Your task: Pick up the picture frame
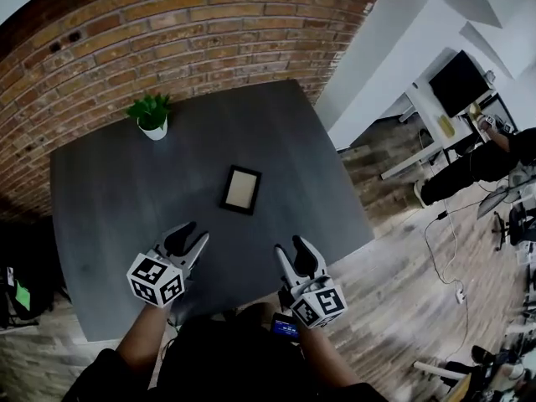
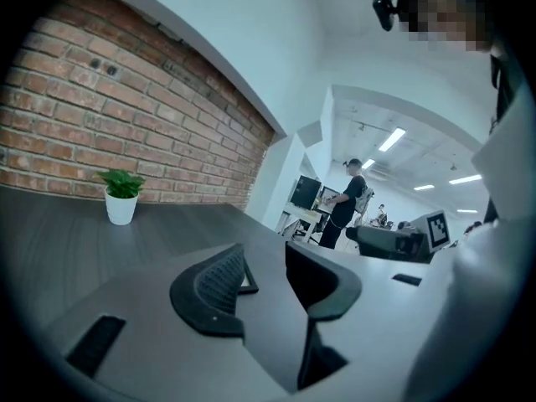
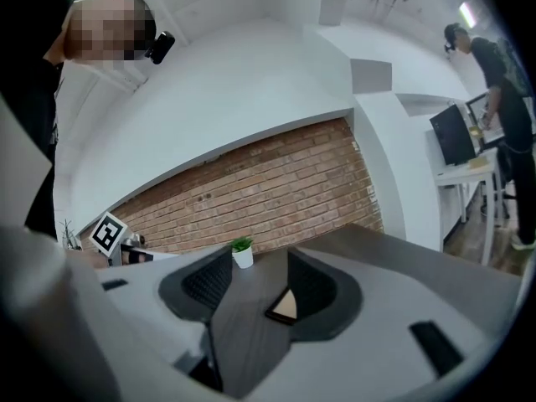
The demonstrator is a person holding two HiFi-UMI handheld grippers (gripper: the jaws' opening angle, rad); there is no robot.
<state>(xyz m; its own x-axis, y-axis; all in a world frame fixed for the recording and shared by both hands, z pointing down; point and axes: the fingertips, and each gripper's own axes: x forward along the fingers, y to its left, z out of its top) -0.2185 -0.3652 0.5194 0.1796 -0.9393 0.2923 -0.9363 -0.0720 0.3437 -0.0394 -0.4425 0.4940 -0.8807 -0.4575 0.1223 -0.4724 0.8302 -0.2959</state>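
A small black picture frame (image 1: 241, 189) with a tan inside lies flat in the middle of the dark grey table (image 1: 109, 199). My left gripper (image 1: 188, 241) hovers near the table's front edge, left of and nearer than the frame, open and empty. My right gripper (image 1: 290, 256) hovers at the front right, also open and empty. In the right gripper view a corner of the frame (image 3: 284, 308) shows between the jaws of that gripper (image 3: 260, 287), farther off. In the left gripper view a corner of the frame (image 2: 248, 284) peeks out behind the left fingertip (image 2: 219, 285).
A small green plant in a white pot (image 1: 152, 115) stands at the table's far left, against the brick wall (image 1: 167, 32). To the right, past the table, a person (image 1: 477, 166) is at a desk with a monitor (image 1: 459, 82). Cables (image 1: 448, 258) lie on the wood floor.
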